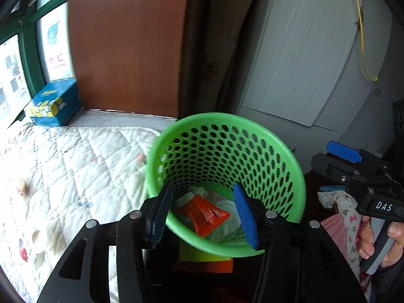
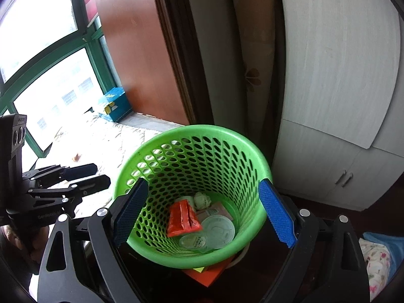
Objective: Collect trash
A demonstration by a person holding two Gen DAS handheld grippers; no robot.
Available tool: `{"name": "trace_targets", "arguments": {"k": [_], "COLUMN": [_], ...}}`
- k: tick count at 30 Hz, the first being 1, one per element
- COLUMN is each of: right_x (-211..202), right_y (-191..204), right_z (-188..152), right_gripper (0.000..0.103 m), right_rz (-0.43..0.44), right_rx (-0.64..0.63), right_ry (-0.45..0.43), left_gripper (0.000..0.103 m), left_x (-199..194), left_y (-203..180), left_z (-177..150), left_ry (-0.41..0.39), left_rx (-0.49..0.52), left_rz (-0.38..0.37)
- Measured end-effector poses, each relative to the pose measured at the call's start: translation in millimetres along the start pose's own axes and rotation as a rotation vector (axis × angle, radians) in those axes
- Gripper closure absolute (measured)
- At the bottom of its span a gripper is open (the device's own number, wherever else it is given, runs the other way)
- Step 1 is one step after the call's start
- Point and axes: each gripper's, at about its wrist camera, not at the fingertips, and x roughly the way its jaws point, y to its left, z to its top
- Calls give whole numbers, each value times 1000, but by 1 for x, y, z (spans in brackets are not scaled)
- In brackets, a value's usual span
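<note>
A green perforated waste basket [image 1: 224, 136] [image 2: 194, 136] stands beside the bed. Inside lie an orange-red wrapper [image 1: 203, 214] [image 2: 181, 218], clear plastic lids [image 2: 218, 228] and a crumpled paper ball [image 2: 202, 199]. My left gripper [image 1: 204, 217] is open and empty above the basket's near rim. My right gripper [image 2: 204, 214] is open wide and empty, its blue pads over the basket's two sides. The right gripper also shows at the right in the left wrist view [image 1: 353, 166]; the left gripper shows at the left in the right wrist view [image 2: 83, 176].
A quilted white bed [image 1: 63, 171] lies left of the basket, with a tape roll [image 1: 38, 237] and small bits on it. A blue box [image 1: 54, 102] sits on the windowsill. A grey cabinet [image 2: 335, 101] stands behind. Orange and yellow paper [image 1: 204, 260] lies under the basket. Floral cloth [image 1: 343, 209] lies right.
</note>
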Motion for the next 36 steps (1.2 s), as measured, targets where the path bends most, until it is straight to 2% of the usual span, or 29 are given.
{"name": "trace_targets", "arguments": {"k": [9,15,20,24,29,36], "right_x": [9,18,26,35,45,63], "right_y": [35,62,88,111,141,174], "right_z": [3,5,5,6,6,4], "right_gripper": [14,13,13,13,13,13], "right_rz": [57,105,150,184,214,238], "right_rx": [-65,-100,-139,-174,-214,-252], "right_ry": [17,32,47,65,84,121], "left_gripper": [49,43,39,31,25,19], "left_x": [-33,-59,-76,-85,-84,-61], "left_y": [56,115,163,200,236,268], "left_z": [-20,-45,-72,-94,-117,-132], "left_ry": [-23,-29,-11,20,66,130], "left_rx": [-86,-169,-217,-246,-261,-261], "left_rz": [120,220,304,364,378,386]}}
